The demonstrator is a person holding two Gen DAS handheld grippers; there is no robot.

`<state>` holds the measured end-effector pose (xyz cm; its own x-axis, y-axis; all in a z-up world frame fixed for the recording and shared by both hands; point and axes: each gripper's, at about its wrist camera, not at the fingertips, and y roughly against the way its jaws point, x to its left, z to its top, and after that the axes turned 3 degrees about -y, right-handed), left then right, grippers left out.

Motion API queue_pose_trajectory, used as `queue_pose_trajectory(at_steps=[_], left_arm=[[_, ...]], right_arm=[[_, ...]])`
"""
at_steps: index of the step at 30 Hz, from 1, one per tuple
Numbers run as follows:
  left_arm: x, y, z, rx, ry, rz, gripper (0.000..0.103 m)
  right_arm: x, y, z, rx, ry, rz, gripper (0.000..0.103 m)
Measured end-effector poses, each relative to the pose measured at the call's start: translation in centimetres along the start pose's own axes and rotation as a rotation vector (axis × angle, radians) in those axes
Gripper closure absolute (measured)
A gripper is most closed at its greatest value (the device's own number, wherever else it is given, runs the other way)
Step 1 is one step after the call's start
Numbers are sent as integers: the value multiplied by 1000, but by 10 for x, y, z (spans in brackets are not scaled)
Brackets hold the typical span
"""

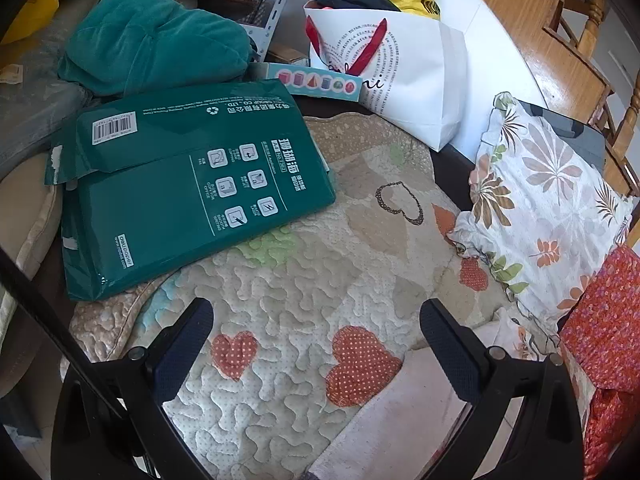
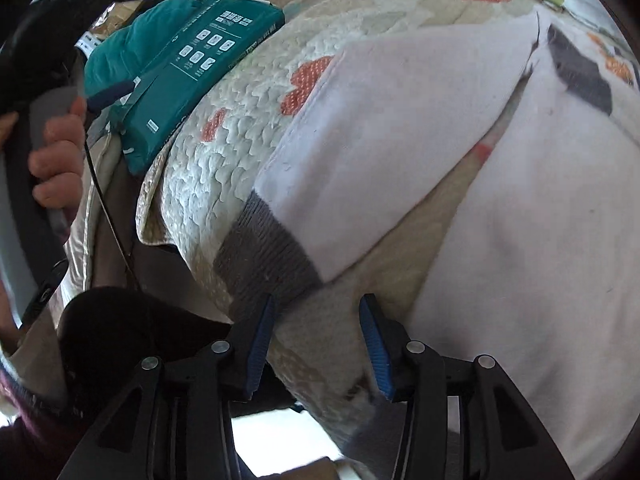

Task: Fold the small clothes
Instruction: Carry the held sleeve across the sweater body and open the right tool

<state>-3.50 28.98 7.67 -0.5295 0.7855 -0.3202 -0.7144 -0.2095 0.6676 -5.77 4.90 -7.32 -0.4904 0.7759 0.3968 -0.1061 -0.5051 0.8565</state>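
A small pale pink garment (image 2: 500,184) with grey ribbed cuffs lies spread on a quilted mat with orange hearts (image 2: 224,152). One sleeve (image 2: 360,152) ends in a grey cuff (image 2: 264,256) just ahead of my right gripper (image 2: 318,308), which is open and low at the mat's edge, with nothing held. In the left wrist view my left gripper (image 1: 316,316) is open and empty above the mat (image 1: 280,280). The pink sleeve (image 1: 400,412) lies below it to the right.
A green paper pack (image 1: 192,176) lies on the mat's left side, a teal plush cushion (image 1: 152,40) behind it. A white gift bag (image 1: 400,72) stands at the back. A floral pillow (image 1: 552,208) and red patterned cloth (image 1: 608,340) sit to the right.
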Motion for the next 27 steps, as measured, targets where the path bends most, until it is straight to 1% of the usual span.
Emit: queue_pose_trajectory(at_steps=[2, 3, 5, 6, 7, 10, 13, 14, 16, 17, 18, 19, 20, 21, 23, 26, 27], left_arm=[[-2, 0, -1, -1, -5, 2, 0], [-2, 0, -1, -2, -5, 6, 0], [-1, -1, -1, -2, 7, 10, 0], [0, -1, 0, -3, 11, 11, 0], [2, -1, 0, -6, 19, 14, 0], [6, -1, 1, -10, 42, 21, 0], [4, -4, -1, 4, 48, 3, 0], [2, -5, -1, 7, 43, 0, 0], [-6, -7, -4, 13, 21, -7, 0], [-13, -8, -7, 16, 3, -12, 0], [-19, -9, -9, 19, -16, -18, 0], [-25, -9, -11, 22, -33, -24, 0], [-29, -9, -13, 24, -44, -29, 0], [-37, -10, -16, 26, -64, -35, 0], [-51, -10, -22, 28, -101, -44, 0], [-77, -12, -33, 30, -179, -58, 0], [-86, -12, -37, 30, -205, -61, 0]], right_arm=[[5, -2, 3, -33, -23, 9, 50], [7, -5, 7, -41, -38, 10, 53], [5, -7, 14, -33, -59, 9, 89], [4, -5, 19, -23, -73, 19, 98], [1, 2, 25, -29, -88, 30, 98], [-2, 42, 50, -94, -71, -14, 98], [0, 106, 83, -181, -19, -58, 98], [3, 137, 93, -218, 20, -82, 98], [6, 175, 102, -254, 81, -128, 98], [5, 198, 105, -266, 124, -167, 98], [1, 219, 105, -270, 168, -223, 98], [-4, 231, 104, -266, 196, -278, 98], [-17, 244, 101, -251, 218, -367, 98], [-31, 251, 98, -231, 216, -423, 98], [-64, 258, 94, -178, 181, -520, 98], [-131, 255, 87, -83, 101, -695, 98], [-158, 252, 84, -50, 56, -751, 98]])
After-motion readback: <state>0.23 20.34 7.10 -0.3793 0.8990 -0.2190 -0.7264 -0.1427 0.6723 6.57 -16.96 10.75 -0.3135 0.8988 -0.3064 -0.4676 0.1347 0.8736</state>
